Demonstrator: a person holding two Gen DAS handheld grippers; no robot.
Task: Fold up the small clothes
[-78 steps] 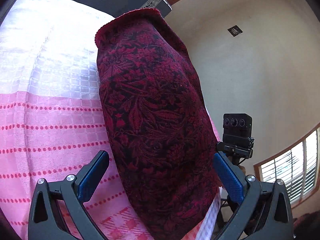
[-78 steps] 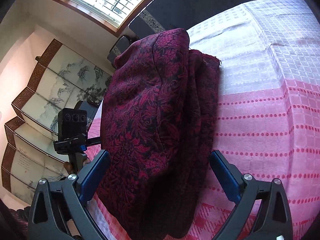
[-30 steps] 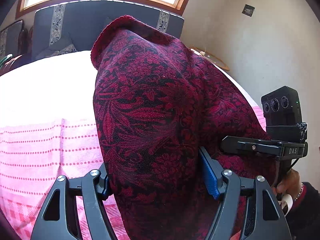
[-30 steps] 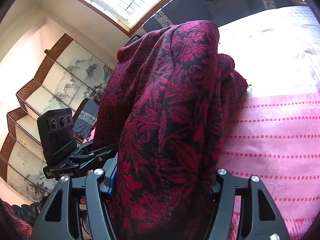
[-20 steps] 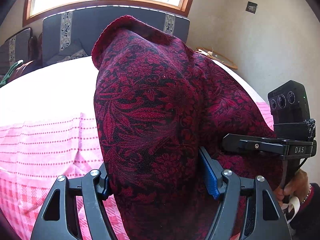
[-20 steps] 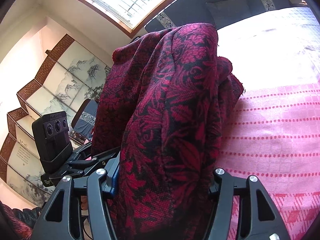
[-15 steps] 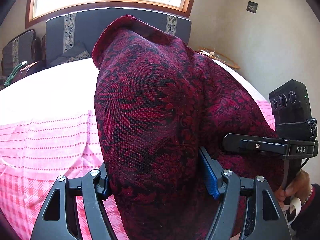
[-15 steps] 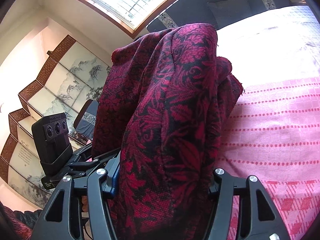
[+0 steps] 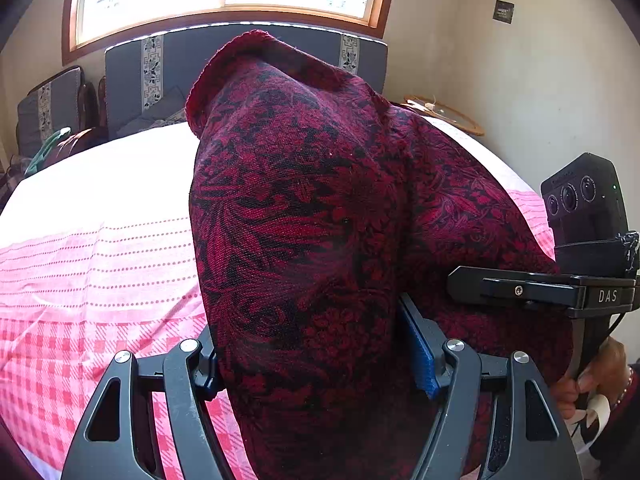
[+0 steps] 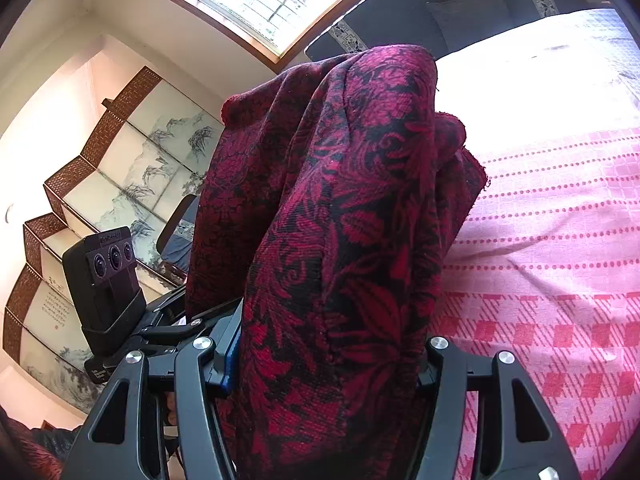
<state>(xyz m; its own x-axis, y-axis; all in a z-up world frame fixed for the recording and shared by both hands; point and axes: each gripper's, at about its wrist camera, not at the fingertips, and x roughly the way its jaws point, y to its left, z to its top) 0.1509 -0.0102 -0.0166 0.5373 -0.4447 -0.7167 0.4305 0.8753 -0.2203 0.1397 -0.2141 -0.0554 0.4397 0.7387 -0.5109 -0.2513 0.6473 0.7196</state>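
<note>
I have the dark red floral cloth (image 9: 304, 240) pinched in both tools at once: my left gripper (image 9: 316, 360) is closed on one thick bunch of it, and my right gripper (image 10: 324, 364) is clamped on another bunch, the fabric filling the gap between each pair of jaws. The cloth is lifted off the pink-and-white bedspread (image 9: 92, 280) and rises away from both grippers toward the headboard end of the bed, so its long axis runs forward along my fingers, not across them. In the left view my right tool sits just beside the cloth on the right; in the right view the left tool sits just beside it on the left, so the two grips are close together along one edge. Neither hand is nearer, I judge; both hold the near end. To lay a fold, I think I must carry that near end forward over the bed and lower it onto the bedspread's near, checked part (image 10: 560, 360).
</note>
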